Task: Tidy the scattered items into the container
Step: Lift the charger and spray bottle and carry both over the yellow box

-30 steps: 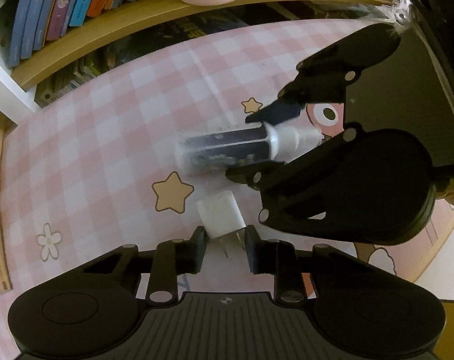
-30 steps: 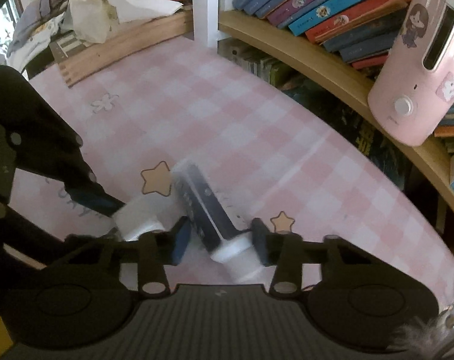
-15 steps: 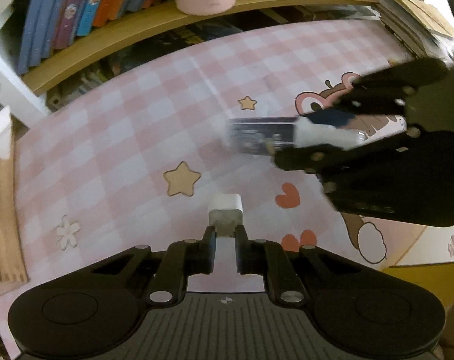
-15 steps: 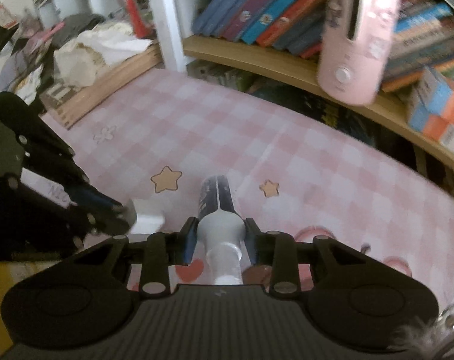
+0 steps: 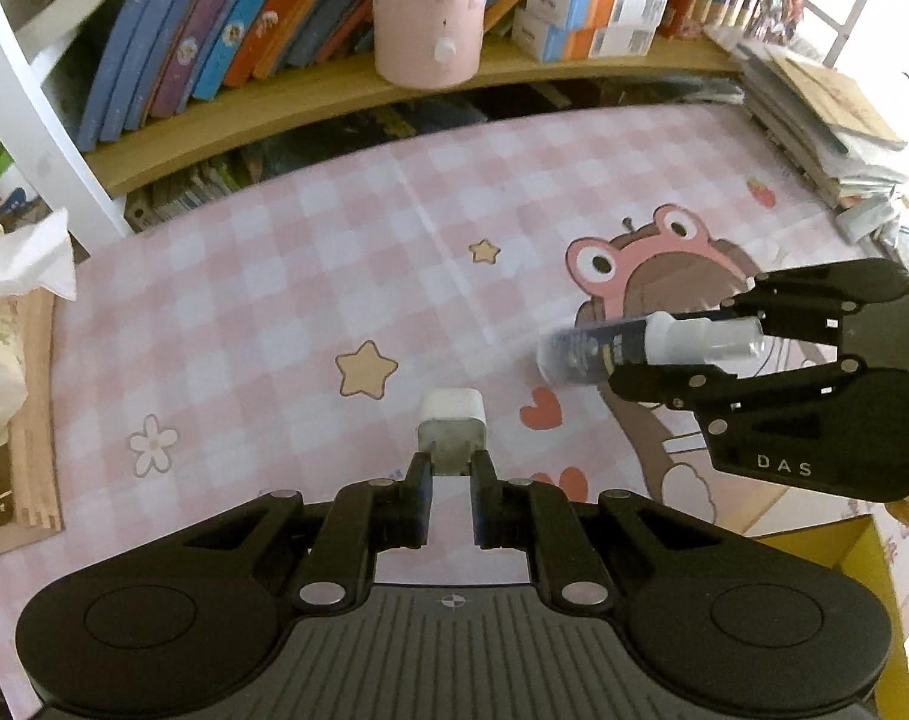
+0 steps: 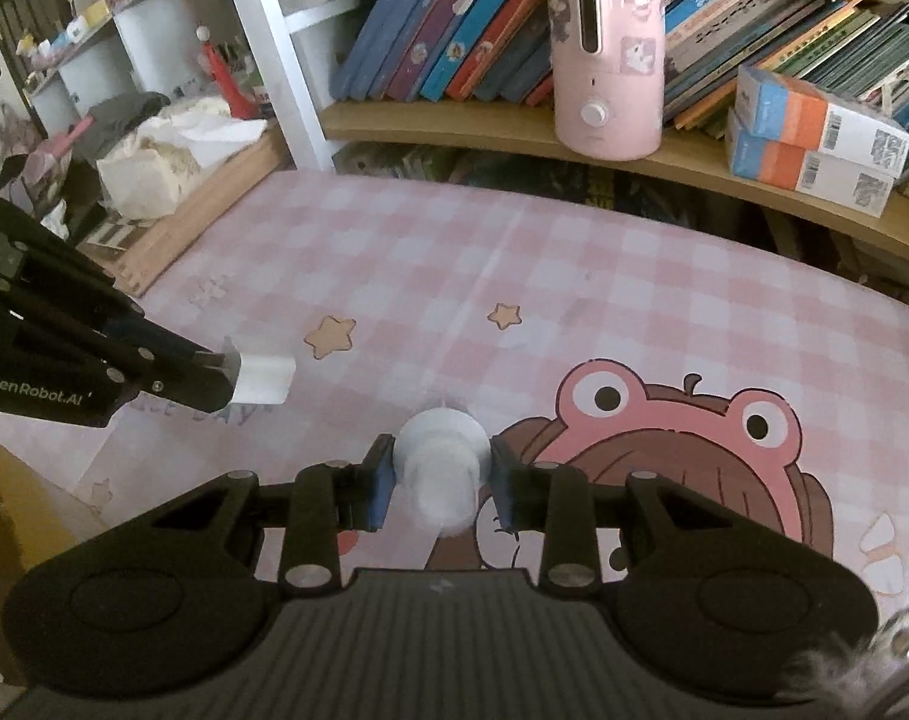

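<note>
Pink checked tablecloth (image 6: 574,276) with stars and a cartoon frog-hat figure (image 6: 664,420). Behind, curved wooden shelf (image 6: 724,171) crowded with leaning books (image 6: 454,18), pink humidifier (image 6: 604,48), stacked boxes (image 6: 814,132). White shelving (image 6: 154,30) left; daylight overall.

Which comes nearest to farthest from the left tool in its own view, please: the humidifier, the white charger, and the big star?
1. White charger, held in the left tool.
2. Big star, just beyond, slightly left.
3. Humidifier, on the far shelf.

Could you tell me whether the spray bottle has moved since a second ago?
Yes. In the left wrist view the spray bottle, held by the right gripper, has shifted right, off the star toward the frog print.
</note>
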Available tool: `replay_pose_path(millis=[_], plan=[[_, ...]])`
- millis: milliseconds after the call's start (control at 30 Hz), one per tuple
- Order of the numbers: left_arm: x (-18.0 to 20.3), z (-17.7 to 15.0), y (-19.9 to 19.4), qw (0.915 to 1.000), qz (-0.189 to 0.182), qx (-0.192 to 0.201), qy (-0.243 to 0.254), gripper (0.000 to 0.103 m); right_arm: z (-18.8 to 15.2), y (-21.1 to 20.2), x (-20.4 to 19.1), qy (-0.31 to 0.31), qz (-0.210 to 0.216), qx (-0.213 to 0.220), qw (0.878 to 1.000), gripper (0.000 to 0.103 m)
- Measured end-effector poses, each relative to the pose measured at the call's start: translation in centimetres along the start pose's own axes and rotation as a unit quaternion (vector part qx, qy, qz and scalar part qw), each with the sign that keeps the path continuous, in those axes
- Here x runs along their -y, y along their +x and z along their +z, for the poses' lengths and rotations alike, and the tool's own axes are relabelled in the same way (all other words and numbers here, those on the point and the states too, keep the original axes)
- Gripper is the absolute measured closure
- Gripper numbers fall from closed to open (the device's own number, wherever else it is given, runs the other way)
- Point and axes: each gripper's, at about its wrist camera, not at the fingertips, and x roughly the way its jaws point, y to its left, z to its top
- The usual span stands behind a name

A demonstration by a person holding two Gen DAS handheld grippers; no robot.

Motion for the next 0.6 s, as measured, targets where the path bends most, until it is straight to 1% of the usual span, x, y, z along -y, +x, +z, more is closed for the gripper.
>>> replay_pose_path(millis=[300, 500, 600], plan=[[-0.5, -0.6, -4.6, 0.9982, -0.002, 0.054, -0.025, 0.091, 0.5, -3.4, -1.6, -0.013, -0.006, 0.028, 0.999, 0.072], [-0.5, -1.9, -8.7, 0.9947, -0.004, 0.097, -0.035, 0.091, 1.2, -6.9, -3.6, -0.026, -0.003, 0.064, 0.998, 0.072], [-0.4, -2.6, -11.0, 0.9924, -0.002, 0.119, -0.033, 0.091, 1.5, -8.9, -5.1, -0.035, 0.001, 0.085, 0.996, 0.072]])
